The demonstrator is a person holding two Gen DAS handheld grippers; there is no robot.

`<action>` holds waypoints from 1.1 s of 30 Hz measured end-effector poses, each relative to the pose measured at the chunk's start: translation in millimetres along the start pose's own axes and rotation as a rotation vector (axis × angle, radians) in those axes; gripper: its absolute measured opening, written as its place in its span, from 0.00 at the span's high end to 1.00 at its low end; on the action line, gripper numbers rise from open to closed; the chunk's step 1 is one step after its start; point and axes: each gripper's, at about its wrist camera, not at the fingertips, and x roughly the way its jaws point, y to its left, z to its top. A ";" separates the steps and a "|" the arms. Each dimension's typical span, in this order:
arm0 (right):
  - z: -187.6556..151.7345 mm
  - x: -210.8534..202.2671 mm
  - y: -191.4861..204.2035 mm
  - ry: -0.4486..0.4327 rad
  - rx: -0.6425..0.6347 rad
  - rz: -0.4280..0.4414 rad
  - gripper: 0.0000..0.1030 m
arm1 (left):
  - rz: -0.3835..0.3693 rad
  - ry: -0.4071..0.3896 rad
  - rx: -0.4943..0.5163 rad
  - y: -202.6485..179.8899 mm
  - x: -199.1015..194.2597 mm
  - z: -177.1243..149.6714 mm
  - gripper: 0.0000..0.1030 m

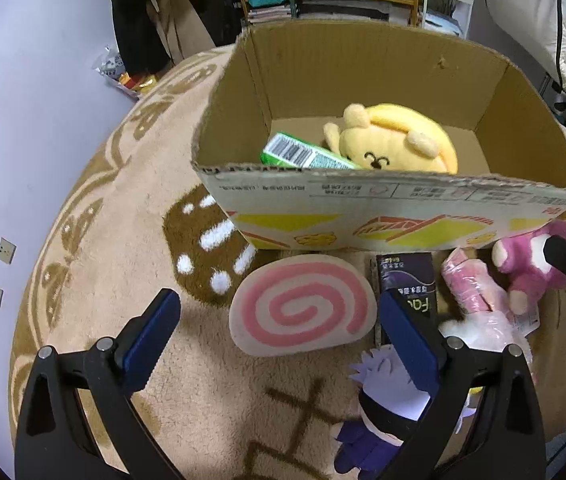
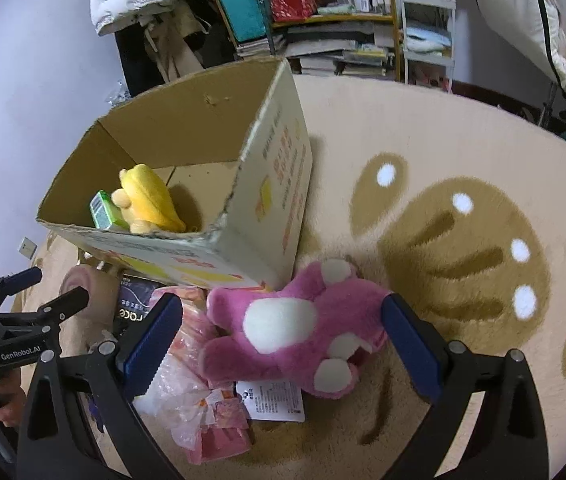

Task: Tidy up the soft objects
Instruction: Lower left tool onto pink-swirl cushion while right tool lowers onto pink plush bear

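Observation:
A cardboard box [image 1: 395, 196] stands on the rug and holds a yellow plush [image 1: 399, 140] and a green packet [image 1: 307, 156]. In front of the box lie a pink-spiral cushion [image 1: 303, 308], a dark carton [image 1: 407, 284], a pink wrapped bundle [image 1: 475, 292], a magenta plush bear [image 2: 303, 328] and a purple doll [image 1: 383, 412]. My left gripper [image 1: 283, 332] hangs open above the cushion. My right gripper [image 2: 283, 336] is open, its fingers on either side of the magenta bear [image 1: 531, 260]. The box [image 2: 219, 236] sits just behind the bear.
A beige patterned rug [image 2: 463, 220] covers the floor, with free room to the right of the box. Shelves with books and bags [image 2: 323, 20] stand at the back, bedding [image 2: 543, 20] at the right. A hand [image 2: 7, 404] holds the left gripper [image 2: 39, 292].

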 end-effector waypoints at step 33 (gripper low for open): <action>2.2 37.4 -32.6 0.113 0.140 -0.013 0.00 | -0.172 0.095 -0.118 26.8 39.1 4.8 0.04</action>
